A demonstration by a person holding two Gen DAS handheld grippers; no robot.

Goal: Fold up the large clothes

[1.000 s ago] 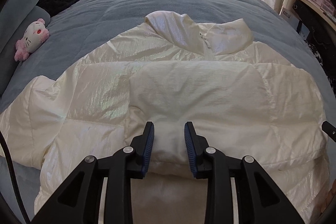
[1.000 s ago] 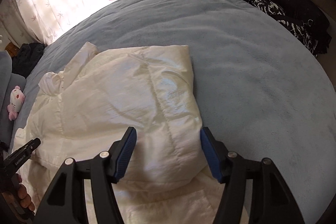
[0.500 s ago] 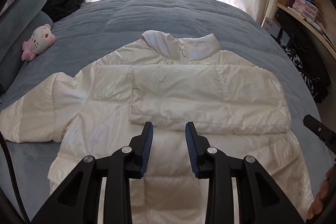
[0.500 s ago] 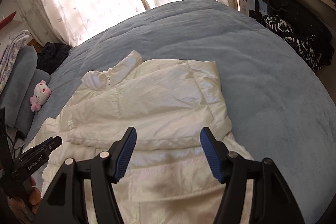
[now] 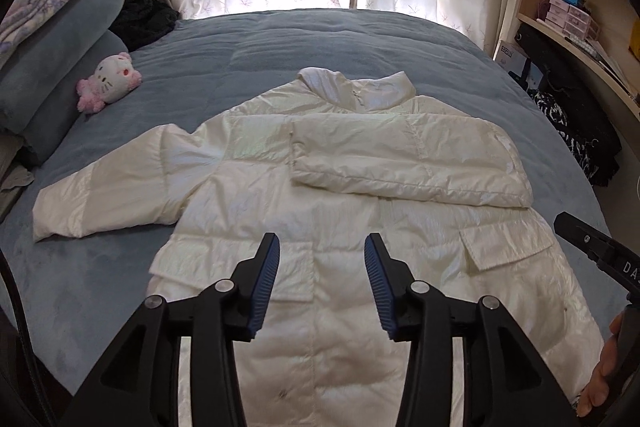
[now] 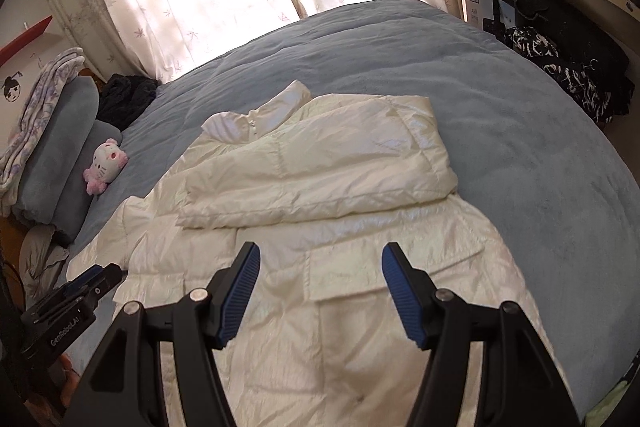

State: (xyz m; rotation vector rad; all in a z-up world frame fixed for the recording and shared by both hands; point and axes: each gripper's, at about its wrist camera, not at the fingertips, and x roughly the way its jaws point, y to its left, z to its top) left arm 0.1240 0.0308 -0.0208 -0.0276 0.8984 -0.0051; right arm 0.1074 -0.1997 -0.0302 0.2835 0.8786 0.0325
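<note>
left gripper (image 6: pixel 72 291): "GenRoboLAI" on body | right gripper (image 5: pixel 600 255): "DA" partly visible, rest cut off

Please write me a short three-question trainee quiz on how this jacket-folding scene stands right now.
1. True or false: both sleeves of the white jacket are already folded across its chest.
2. Which item lies beside the grey pillows? A) a plush toy B) a shoe C) a book
3. Fill in: the left gripper holds ____ between its pads.

Key
1. False: one sleeve is folded over the chest; the other sleeve lies spread out on the blue bedcover.
2. A, the plush toy.
3. Nothing; its jaws are opening above the jacket.
</note>
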